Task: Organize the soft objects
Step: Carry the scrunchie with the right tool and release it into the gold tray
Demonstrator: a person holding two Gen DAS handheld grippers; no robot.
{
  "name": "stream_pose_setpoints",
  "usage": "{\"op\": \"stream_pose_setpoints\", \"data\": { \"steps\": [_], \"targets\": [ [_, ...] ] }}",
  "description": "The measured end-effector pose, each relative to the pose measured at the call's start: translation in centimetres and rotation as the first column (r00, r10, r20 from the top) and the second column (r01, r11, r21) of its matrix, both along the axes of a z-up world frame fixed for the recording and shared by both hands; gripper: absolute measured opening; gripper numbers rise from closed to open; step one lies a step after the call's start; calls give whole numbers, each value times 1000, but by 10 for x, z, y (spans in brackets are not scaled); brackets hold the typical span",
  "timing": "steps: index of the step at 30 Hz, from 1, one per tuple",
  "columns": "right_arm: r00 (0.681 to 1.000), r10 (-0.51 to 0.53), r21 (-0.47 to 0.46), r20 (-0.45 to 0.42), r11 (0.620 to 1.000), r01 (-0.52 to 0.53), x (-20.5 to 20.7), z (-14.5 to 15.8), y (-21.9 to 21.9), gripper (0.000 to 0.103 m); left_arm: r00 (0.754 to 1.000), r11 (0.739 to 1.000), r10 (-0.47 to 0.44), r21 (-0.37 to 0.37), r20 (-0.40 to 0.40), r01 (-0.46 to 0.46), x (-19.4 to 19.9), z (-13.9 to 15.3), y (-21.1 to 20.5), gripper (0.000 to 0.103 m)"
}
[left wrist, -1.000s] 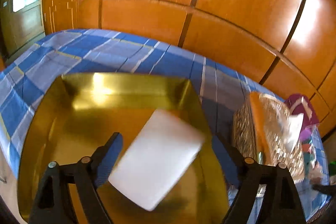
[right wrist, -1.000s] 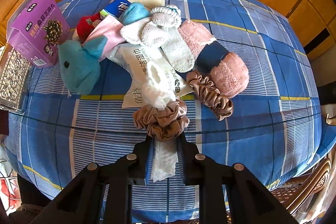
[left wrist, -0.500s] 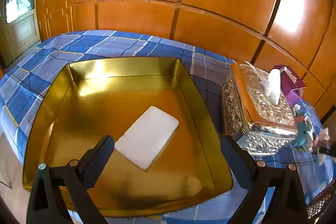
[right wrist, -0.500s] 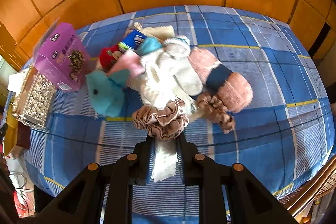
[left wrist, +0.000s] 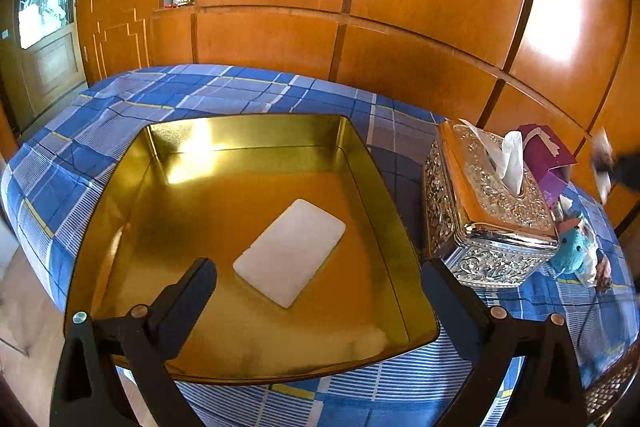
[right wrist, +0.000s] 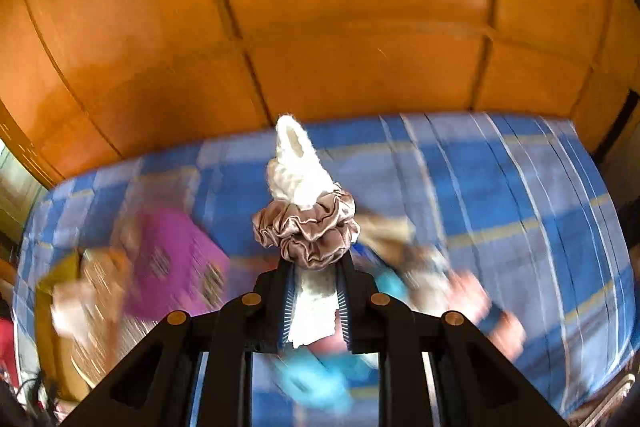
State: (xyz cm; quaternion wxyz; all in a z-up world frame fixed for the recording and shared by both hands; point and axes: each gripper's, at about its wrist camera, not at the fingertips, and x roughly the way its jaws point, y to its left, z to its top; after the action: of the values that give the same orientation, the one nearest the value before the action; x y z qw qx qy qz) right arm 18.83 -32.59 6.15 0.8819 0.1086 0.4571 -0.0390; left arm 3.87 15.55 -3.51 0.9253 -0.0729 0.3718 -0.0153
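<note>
The left gripper point(left wrist: 320, 291) is held with its fingers spread wide over a gold tin tray point(left wrist: 376, 187), nothing between them. A white flat pad point(left wrist: 290, 253) is seen lying on the tray floor, near centre. A silver tissue box point(left wrist: 486, 215) is set just beside the tray at 3 o'clock. The right gripper point(right wrist: 316, 303) is pinched on a white fluffy sock point(right wrist: 298, 171), which is ringed by a brown satin scrunchie point(right wrist: 308, 231) at 12 o'clock from the fingertips, above the blurred blue checked tablecloth point(right wrist: 520, 195).
</note>
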Motion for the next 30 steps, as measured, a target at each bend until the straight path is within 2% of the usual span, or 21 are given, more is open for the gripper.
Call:
{"op": "stream_pose_setpoints", "data": {
  "steps": [5, 8, 9, 11, 12, 16, 18, 21, 22, 28, 30],
  "targets": [
    [987, 138, 32, 78, 989, -141, 46, 26, 73, 18, 1000, 1000, 15, 11, 9, -15, -1, 5, 7, 103],
    [949, 289, 51, 122, 953, -297, 52, 34, 135, 18, 999, 999, 46, 8, 9, -46, -1, 6, 17, 103],
    [929, 345, 57, 137, 933, -355, 49, 34, 154, 18, 998, 998, 55, 13, 10, -55, 0, 6, 20, 103],
    [868, 472, 61, 156, 872, -486, 33, 31, 194, 18, 997, 996, 78, 31, 14, -79, 1, 6, 27, 103],
    [822, 549, 65, 154, 824, -562, 18, 26, 218, 18, 996, 995, 89, 36, 15, -89, 2, 7, 31, 103],
    [690, 714, 74, 114, 687, -723, -28, -1, 275, 18, 990, 989, 141, 40, 23, -141, 4, 8, 49, 103],
    [649, 757, 99, 78, 642, -761, -45, -17, 300, 19, 985, 984, 171, 48, 36, -173, 5, 11, 59, 103],
    [638, 770, 122, 15, 632, -765, -47, -41, 326, 20, 974, 974, 220, 48, 46, -222, 5, 15, 75, 103],
    [644, 765, 125, -2, 639, -759, -41, -51, 336, 20, 972, 971, 232, 50, 47, -234, 5, 16, 79, 103],
    [733, 679, 82, -39, 733, -675, 5, -83, 367, 22, 967, 965, 253, 66, 30, -255, 9, 11, 86, 103],
    [760, 648, 50, -42, 761, -646, 18, -89, 379, 32, 966, 963, 256, 83, 26, -257, 11, 10, 84, 103]
  ]
}}
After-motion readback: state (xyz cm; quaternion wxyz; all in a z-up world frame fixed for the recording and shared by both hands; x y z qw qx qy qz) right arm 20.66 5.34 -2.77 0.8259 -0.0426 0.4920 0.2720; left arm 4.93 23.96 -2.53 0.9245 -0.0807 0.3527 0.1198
